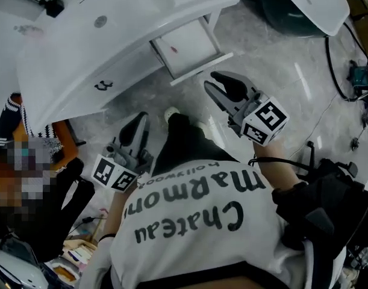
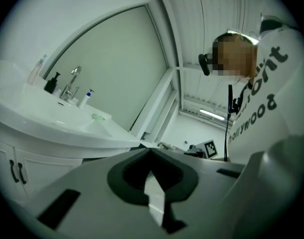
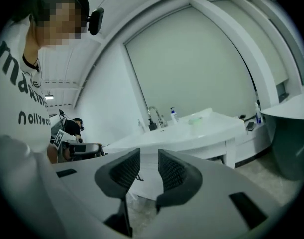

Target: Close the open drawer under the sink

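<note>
The right tongs are released: in the right gripper view the two ribbed pads stand apart with a clear gap, and only floor and the cabinet show through it. They touch nothing. The left tongs are clenched on nothing, the tips meeting in the left gripper view. They hang over the floor, nearer the person than the right tongs are.

The drawer is open, pulled out from under the right end of the white table that carries the sink. It juts towards the near right. Its front panel is a long strip running from near left to far right, and it faces the right tongs, which sit just beside it. A small red thing lies inside.

Grey marbled floor separates the right tongs from the panel. A pale shoe stands between the two tongs. A cabinet door with a black handle is left of the drawer. A tap and pump bottles stand on the table. Cables trail at the far right, and another person's dark sleeve shows at the left.
</note>
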The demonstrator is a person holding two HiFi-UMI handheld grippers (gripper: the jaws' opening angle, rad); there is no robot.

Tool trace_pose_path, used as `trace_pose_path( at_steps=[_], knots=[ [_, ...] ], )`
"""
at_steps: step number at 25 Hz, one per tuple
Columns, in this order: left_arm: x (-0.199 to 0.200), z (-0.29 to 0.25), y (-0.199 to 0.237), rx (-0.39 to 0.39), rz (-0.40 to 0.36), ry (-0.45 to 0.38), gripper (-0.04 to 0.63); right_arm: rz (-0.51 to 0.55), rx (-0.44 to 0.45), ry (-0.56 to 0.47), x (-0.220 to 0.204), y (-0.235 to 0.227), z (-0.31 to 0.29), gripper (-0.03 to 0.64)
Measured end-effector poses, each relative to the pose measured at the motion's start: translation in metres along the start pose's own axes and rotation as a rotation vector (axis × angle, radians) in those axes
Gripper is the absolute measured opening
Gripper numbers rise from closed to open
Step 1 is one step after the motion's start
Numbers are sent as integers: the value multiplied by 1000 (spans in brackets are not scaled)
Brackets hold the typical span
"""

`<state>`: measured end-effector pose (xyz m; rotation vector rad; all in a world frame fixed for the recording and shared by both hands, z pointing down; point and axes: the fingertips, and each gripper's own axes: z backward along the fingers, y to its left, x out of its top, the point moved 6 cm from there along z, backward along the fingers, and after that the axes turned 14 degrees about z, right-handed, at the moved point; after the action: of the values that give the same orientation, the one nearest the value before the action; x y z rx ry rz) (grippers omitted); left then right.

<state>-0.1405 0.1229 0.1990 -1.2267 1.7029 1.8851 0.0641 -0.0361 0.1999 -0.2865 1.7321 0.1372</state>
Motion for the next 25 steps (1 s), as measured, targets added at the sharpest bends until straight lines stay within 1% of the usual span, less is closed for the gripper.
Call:
trace_pose_path(
  at_steps=[1,3,5,8,12,16,21,25],
  knots=[
    [-5,-10,10,-7,2,12,8,-16,-4,23,-14,-5,-3,118],
    [-13,-27,31,-5,43,21,8,-50,-22,71,-38,-13,-5,118],
    [-18,-44,54,19,69,21,8,-78,-43,107,-62,-23,-8,118],
    [-29,-68,85,56,61,30,8,-95,-67,139,-103,-41,-19,118],
    [-54,-86,105,51,45,73,8,-104,-86,178,-156,-49,-29,118],
    [-75,-96,125,35,43,102,8,-152,-113,183,-202,-52,-36,119],
    [-107,-105,153,39,31,140,8,-159,-177,189,-255,-65,-53,132],
    [-128,-106,166,48,20,155,8,-165,-190,174,-290,-73,-66,132]
  ],
)
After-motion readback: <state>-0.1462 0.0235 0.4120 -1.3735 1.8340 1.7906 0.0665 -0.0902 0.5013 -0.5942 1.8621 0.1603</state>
